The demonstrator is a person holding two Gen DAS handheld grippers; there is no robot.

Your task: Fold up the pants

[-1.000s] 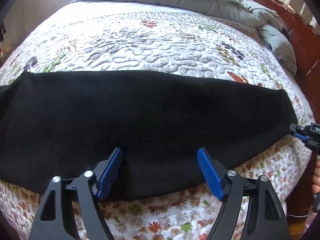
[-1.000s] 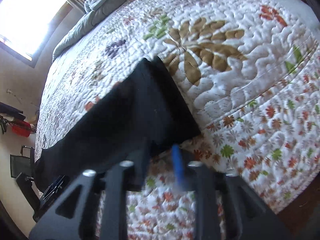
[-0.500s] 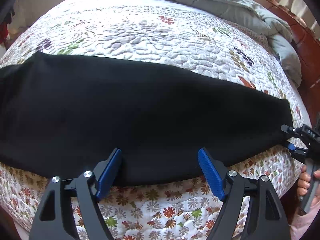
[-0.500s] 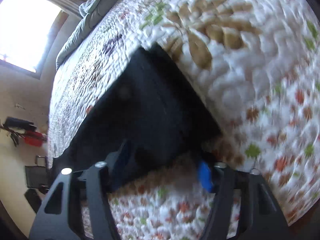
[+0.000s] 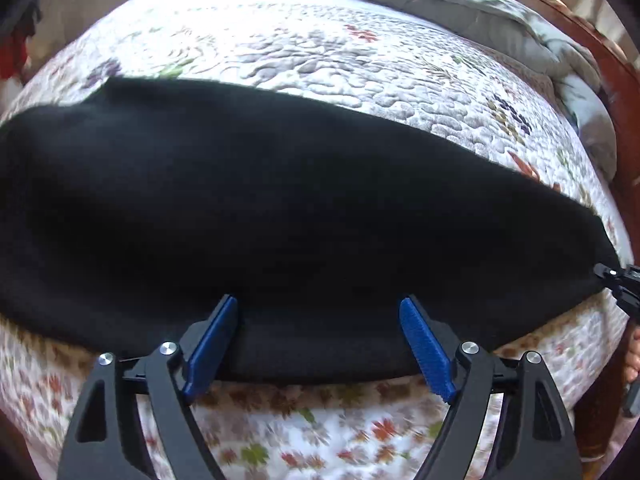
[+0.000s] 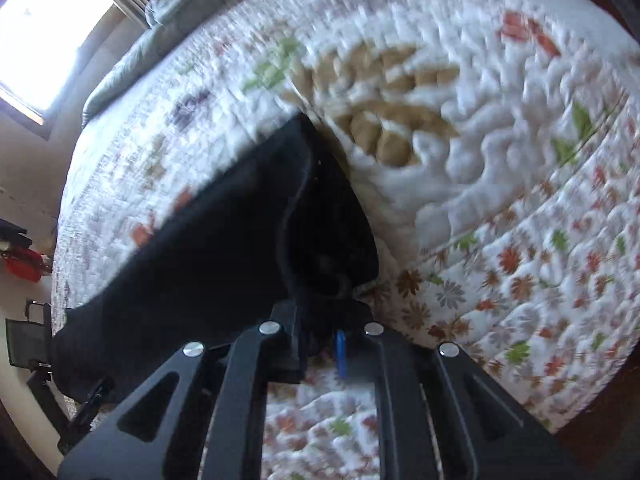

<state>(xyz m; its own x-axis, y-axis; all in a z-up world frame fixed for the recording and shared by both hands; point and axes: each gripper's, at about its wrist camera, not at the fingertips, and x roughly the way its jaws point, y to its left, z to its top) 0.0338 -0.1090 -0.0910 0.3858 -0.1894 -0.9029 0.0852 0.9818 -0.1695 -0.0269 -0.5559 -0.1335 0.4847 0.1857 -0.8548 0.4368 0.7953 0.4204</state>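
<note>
Floral quilt [image 5: 360, 60]: black pants [image 5: 280, 216] lengthwise along near edge; right hand-held gripper [image 6: 320, 320] closing on cuff, left hand-held gripper [image 5: 320, 340] opening.

Daylight from a blown-out window [image 6: 44, 36], motion blur, strong fisheye bending at edges

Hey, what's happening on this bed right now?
A person is folding black pants laid lengthwise across a floral quilt, using hand-held tongs in each hand. The right tongs are closing on the corner at one end of the pants, with the cloth bunched between them. The left tongs hang wide open and are opening further, over the near edge around the middle, not yet gripping. A grey duvet lies crumpled at the far side.
</note>
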